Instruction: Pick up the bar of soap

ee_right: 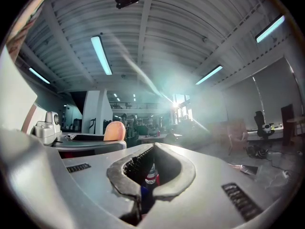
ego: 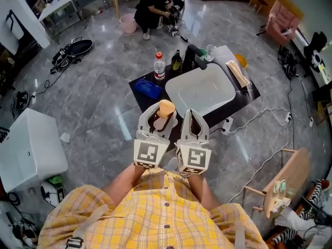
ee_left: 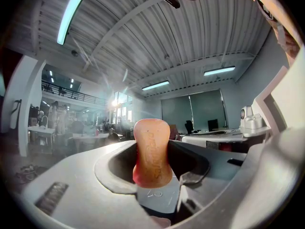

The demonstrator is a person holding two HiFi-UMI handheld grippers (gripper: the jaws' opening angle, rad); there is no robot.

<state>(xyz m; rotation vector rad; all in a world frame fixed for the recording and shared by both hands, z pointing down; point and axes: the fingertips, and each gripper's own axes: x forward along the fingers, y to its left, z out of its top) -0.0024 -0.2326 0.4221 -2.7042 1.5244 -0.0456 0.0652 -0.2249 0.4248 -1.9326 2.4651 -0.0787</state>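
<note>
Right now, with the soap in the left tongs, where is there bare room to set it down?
The sink bowl is bare, the widest free patch for the soap. A narrow dark counter strip front-right of the sink is free too. Crowded: the back-left corner, with bottles, faucet and a blue item.

Raised letters run down the front of the bar of soap, in the middle of the left gripper view. They are too soft to read. Just below it, on the grey plate of the left gripper, two small pressed numbers show. They look like 20, but I cannot be sure.

In the lower middle of the head view, the cubes carry black and white squares, not words. The bottle near the top middle has a label that is too small to read.

Dark little tags on the right gripper are blurred.
</note>
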